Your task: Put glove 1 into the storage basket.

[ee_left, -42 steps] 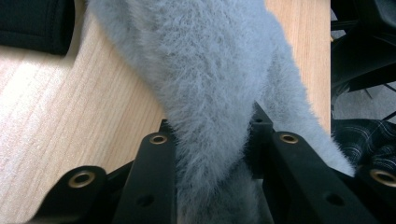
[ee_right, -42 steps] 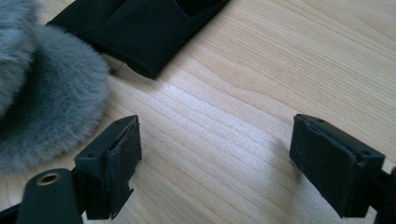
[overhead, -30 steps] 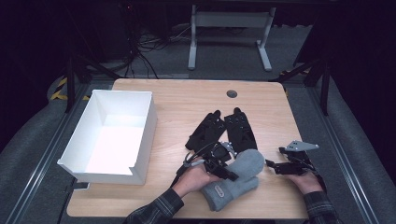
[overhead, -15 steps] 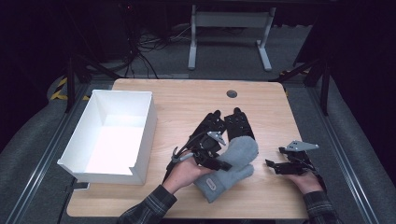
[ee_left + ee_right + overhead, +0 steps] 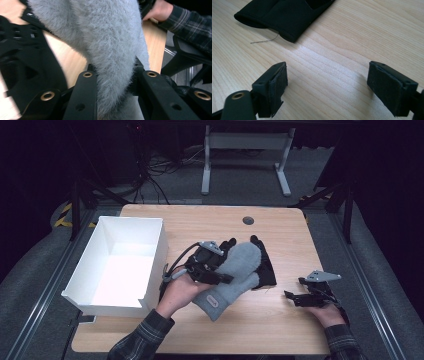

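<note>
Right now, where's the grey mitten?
In the high view the grey mitten is mid-table, clamped in the left gripper, overlapping the black gloves, right of the white bin.

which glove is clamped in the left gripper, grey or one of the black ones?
The fuzzy grey mitten, pinched in the left gripper. The black gloves lie flat on the table.
</note>
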Available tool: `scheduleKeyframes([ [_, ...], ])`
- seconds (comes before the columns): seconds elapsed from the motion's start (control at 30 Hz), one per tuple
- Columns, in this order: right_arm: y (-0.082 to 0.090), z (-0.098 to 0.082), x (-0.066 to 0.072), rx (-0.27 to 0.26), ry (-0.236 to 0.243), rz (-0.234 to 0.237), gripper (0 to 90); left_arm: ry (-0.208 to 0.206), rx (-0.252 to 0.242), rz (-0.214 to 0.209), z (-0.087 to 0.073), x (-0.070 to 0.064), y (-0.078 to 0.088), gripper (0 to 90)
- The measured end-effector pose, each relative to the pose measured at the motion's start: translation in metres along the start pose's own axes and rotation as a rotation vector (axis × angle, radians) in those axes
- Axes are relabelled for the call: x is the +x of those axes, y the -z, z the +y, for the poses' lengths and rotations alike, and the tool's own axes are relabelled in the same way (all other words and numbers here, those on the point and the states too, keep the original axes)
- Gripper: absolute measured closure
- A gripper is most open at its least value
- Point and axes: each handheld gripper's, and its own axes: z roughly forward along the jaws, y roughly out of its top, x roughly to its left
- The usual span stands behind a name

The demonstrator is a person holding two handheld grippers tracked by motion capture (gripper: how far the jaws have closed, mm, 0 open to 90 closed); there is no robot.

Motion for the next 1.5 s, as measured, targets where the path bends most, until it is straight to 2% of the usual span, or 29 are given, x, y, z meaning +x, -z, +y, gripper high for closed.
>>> scheduleKeyframes([
  [0.1,0.000,0.000,0.000,0.000,-0.001,0.001,17.1,0.008,-0.014,0.019,0.003,0.002,0.015,75.6],
  [0.13,0.000,0.000,0.000,0.000,-0.001,0.001,17.1,0.008,-0.014,0.019,0.003,0.002,0.015,75.6],
  [0.2,0.000,0.000,0.000,0.000,0.000,0.001,17.1,0.017,-0.030,0.029,0.005,0.006,0.030,75.6],
  [0.23,0.000,0.000,0.000,0.000,0.000,0.001,17.1,0.017,-0.030,0.029,0.005,0.006,0.030,75.6],
  [0.4,0.000,0.000,0.000,0.000,0.000,0.000,17.1,0.029,-0.062,0.058,0.008,0.013,0.061,75.6],
  [0.57,0.000,0.000,0.000,0.000,0.000,0.000,17.1,0.042,-0.088,0.104,0.005,0.019,0.092,75.6],
  [0.63,0.000,0.000,0.000,0.000,0.000,0.001,17.1,0.046,-0.091,0.108,0.005,0.020,0.096,75.6],
  [0.73,0.000,0.000,0.000,0.000,-0.001,0.001,17.1,0.063,-0.105,0.134,0.000,0.026,0.117,75.6],
  [0.87,0.000,0.000,0.000,0.000,-0.001,0.001,17.1,0.080,-0.127,0.166,-0.006,0.031,0.137,75.6],
  [0.9,0.000,0.000,0.000,0.000,-0.001,0.001,17.1,0.080,-0.127,0.166,-0.006,0.031,0.137,75.6],
  [1.07,0.000,0.000,0.000,0.000,-0.001,0.001,17.1,0.111,-0.159,0.217,-0.014,0.040,0.166,75.7],
  [1.2,0.000,0.000,0.000,0.000,-0.001,-0.001,17.1,0.158,-0.182,0.252,-0.028,0.050,0.186,75.7],
  [1.33,0.000,0.000,0.000,0.000,-0.001,-0.001,17.1,0.200,-0.192,0.282,-0.044,0.060,0.197,75.6],
  [1.5,0.000,0.000,0.000,0.000,-0.002,-0.002,17.1,0.252,-0.188,0.319,-0.064,0.073,0.203,75.7],
])
